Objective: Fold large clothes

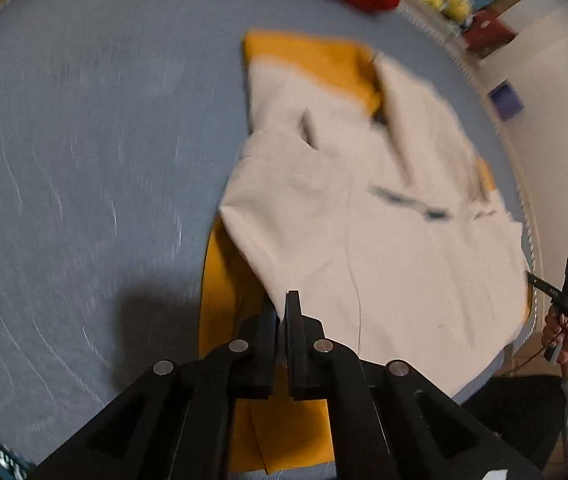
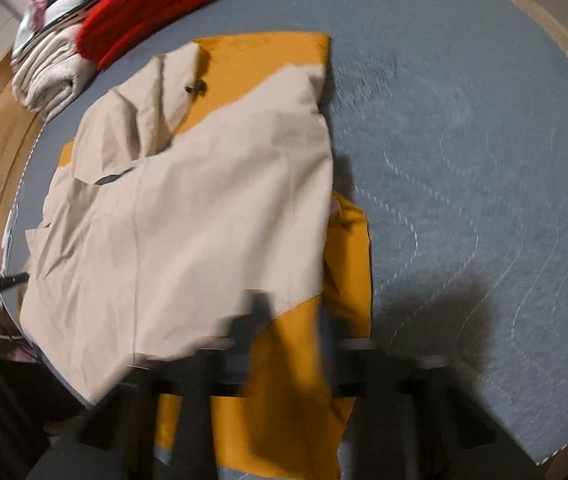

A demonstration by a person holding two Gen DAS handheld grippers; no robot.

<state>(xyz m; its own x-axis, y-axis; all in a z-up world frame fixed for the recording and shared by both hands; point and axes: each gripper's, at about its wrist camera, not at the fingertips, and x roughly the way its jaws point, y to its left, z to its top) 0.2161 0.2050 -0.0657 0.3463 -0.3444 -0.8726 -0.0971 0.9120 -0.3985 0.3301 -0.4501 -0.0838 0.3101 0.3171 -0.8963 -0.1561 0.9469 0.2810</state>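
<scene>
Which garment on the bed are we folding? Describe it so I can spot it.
On the blue-grey quilted bed cover, look in front of the pile of folded clothes. It is the jacket spread flat, beige outside with bright yellow-orange lining showing, unlike the folded red and cream pieces.

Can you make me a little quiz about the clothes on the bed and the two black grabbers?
1. True or false: the red garment lies on top of the beige and yellow jacket.
2. What does the jacket lie on? A) a wooden floor B) a grey-blue quilted cover C) a chair
3. Fill in: the left gripper has its jaws ____ at the jacket's near edge.

Key
1. False: the red garment sits apart, at the far end of the cover, beside a folded pile.
2. B
3. shut, with the pads close together; whether cloth is pinched between them is hard to tell.
</scene>
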